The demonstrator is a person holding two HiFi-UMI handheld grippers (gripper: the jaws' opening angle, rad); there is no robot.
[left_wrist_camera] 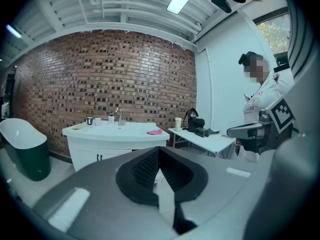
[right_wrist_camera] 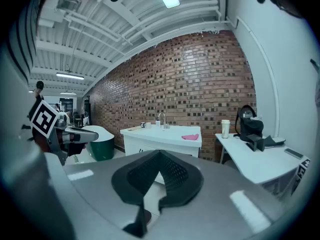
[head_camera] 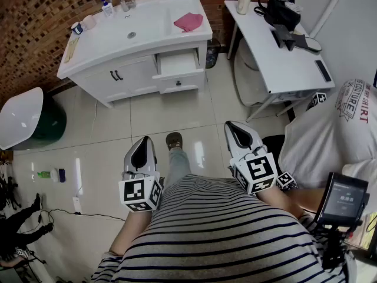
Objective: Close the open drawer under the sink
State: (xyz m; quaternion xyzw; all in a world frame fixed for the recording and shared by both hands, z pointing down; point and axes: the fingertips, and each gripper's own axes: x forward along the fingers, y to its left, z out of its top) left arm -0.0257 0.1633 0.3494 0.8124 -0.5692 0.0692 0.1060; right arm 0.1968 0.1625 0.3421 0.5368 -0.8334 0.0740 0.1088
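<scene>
Well beyond the left tongs [head_camera: 143, 144] and right tongs [head_camera: 237, 128], both pressed together, the drawer [head_camera: 178, 63] stands open

A bystander's white shirt [head_camera: 321, 128] print reads "COUTURE" and "SHIRT"

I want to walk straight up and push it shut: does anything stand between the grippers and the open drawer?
Nothing visible does. Just pale glossy floor tiles and the person's own brown shoe lie between the left gripper, the right gripper and the open white drawer. Nothing visibly sticks out of the drawer.
</scene>
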